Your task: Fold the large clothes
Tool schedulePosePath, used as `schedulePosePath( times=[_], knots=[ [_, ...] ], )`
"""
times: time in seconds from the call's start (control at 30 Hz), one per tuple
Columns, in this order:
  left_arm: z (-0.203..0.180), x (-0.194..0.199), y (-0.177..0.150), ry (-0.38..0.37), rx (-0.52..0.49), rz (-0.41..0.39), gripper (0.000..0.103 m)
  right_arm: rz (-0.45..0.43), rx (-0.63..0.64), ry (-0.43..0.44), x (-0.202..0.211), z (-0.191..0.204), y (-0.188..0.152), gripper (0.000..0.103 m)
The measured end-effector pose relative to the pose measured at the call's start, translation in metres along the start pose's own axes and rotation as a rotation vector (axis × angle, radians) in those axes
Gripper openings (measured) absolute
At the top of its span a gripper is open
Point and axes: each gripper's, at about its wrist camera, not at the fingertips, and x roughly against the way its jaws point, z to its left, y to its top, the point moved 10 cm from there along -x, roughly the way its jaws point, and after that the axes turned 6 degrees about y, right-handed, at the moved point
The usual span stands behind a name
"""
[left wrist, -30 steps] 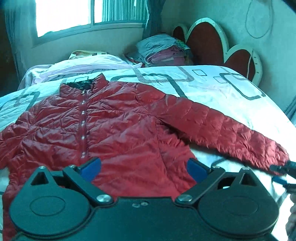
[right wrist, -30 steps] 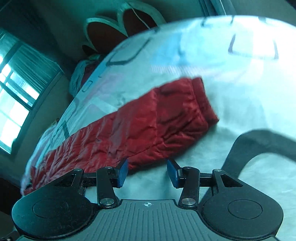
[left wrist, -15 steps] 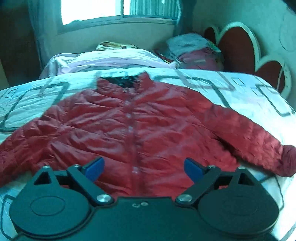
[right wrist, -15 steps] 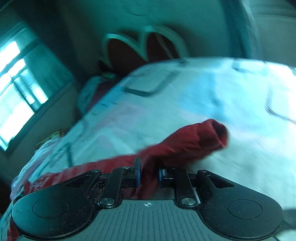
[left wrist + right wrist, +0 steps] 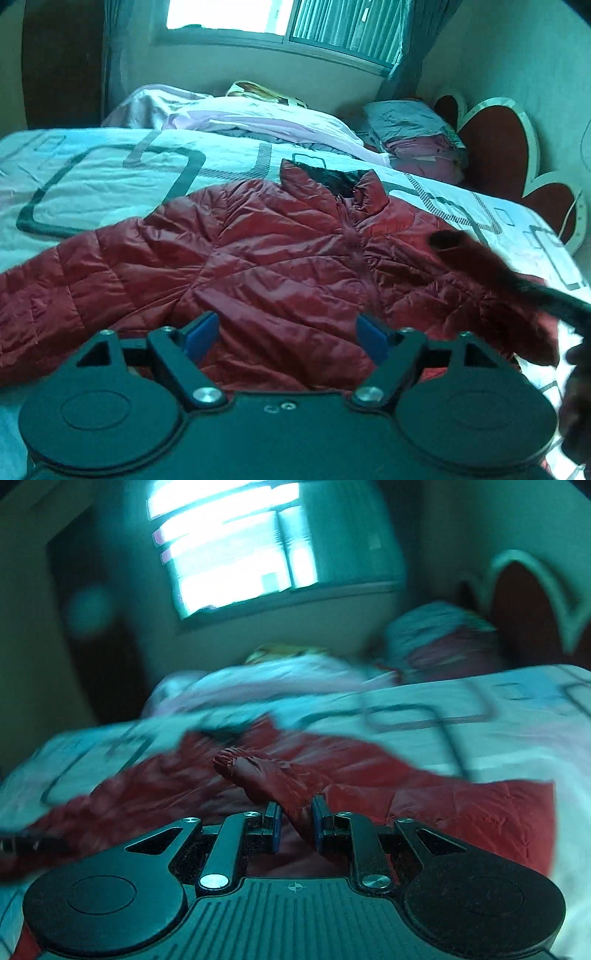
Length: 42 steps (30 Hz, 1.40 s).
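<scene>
Nearest in the left wrist view, the left tongs hang low over the lower front of the red jacket, their blue pads still well apart but closing, with only the quilted cloth lying below them and nothing pinched. In the right wrist view the right tongs stand narrow, clamped on the jacket's sleeve; the cuff end pokes forward beyond the pads, lifted above the jacket body. That view is smeared by motion blur, so finer detail is lost.

The jacket lies spread front up across the bed, zip running up the middle to the collar, which shows a dark lining. One sleeve stretches out flat toward the left edge of the left wrist view. At the right of that view the other sleeve is raised, blurred and dark, over the jacket's chest.

The bedspread is pale with a pattern of grey rounded rectangles. Beyond the jacket lies rumpled pale pink bedding, and beside it a stack of folded clothes. Behind that stands a headboard with dark red lobes edged in white. Farthest off, a bright window with curtains is set in the wall.
</scene>
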Motion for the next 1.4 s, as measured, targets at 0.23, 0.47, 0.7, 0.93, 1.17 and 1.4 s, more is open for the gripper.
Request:
schedulePosePath(
  times=[0.23,0.47,0.7,0.93,1.17,1.4],
  knots=[
    [0.028,-0.019,-0.004,-0.068,0.048,0.037,0.084,0.140,0.114,0.107,-0.071,0.064,-0.052,0.018],
    [0.012,-0.047,-0.003,-0.197,0.063,0.077,0.085,0.155,0.202,0.104,-0.089,0.088,-0.066,0.071],
    [-0.028,-0.097,0.000,-0.313,0.047,0.174,0.084,0.108,0.157,0.032,-0.015,0.034,-0.063,0.082],
    [-0.058,-0.116,0.001,-0.343,0.010,0.180,0.026,0.155,0.037,-0.130,0.046,-0.056,-0.098,0.076],
    [-0.041,-0.104,0.006,-0.296,0.048,0.112,0.011,0.151,-0.094,-0.254,0.023,-0.107,-0.098,0.061],
    [-0.014,-0.091,0.010,-0.224,0.033,0.080,0.010,0.119,-0.109,-0.290,0.014,-0.125,-0.081,0.061]
  ],
)
